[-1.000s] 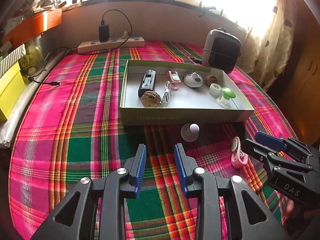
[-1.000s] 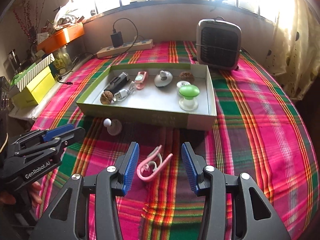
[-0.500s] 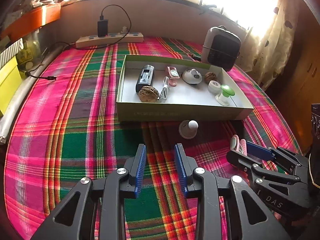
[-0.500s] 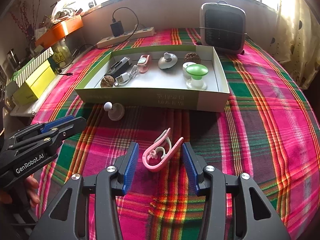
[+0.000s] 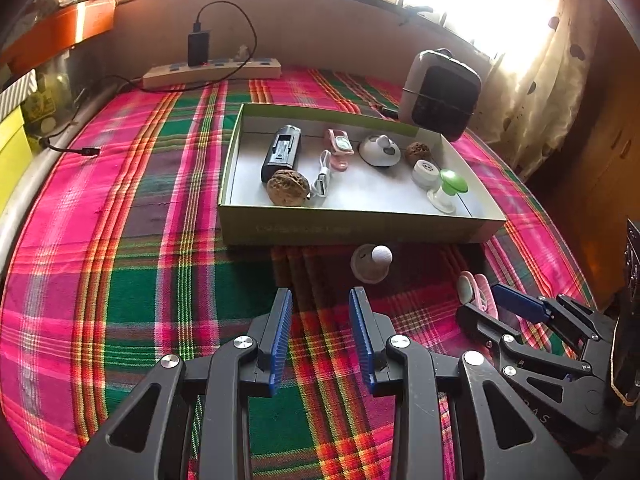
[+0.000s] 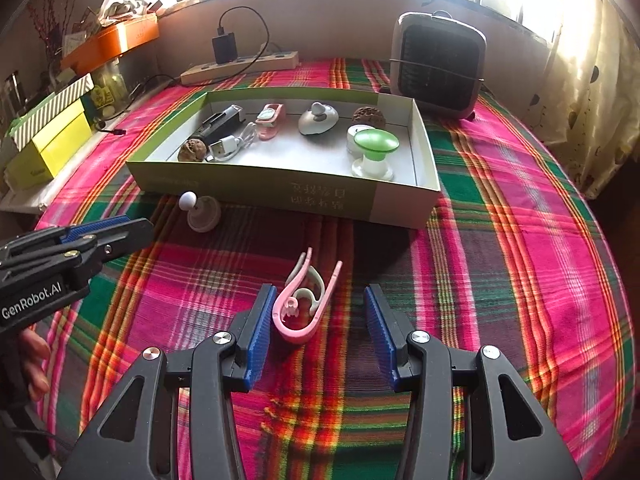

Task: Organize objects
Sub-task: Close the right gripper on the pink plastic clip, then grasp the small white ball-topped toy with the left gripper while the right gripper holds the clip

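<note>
A pink clip (image 6: 306,304) lies on the plaid cloth between the open fingers of my right gripper (image 6: 318,332), closer to the left finger; neither pad touches it. It also shows in the left wrist view (image 5: 476,290), partly behind the right gripper (image 5: 500,308). A white knob on a round base (image 6: 202,212) (image 5: 372,264) sits on the cloth before the shallow green box (image 6: 256,186) (image 5: 360,228), which holds several small items. My left gripper (image 5: 320,332) is open and empty, short of the knob; it shows at the left in the right wrist view (image 6: 108,232).
A small fan heater (image 6: 438,66) stands behind the box at the right. A power strip with charger and cable (image 6: 240,66) lies along the back wall. Yellow and orange boxes (image 6: 48,140) sit at the left edge. A curtain (image 6: 592,80) hangs at the right.
My right gripper has moved forward around the pink clip and its fingers have spread wider. My left gripper has moved slightly closer to the white knob, still open.
</note>
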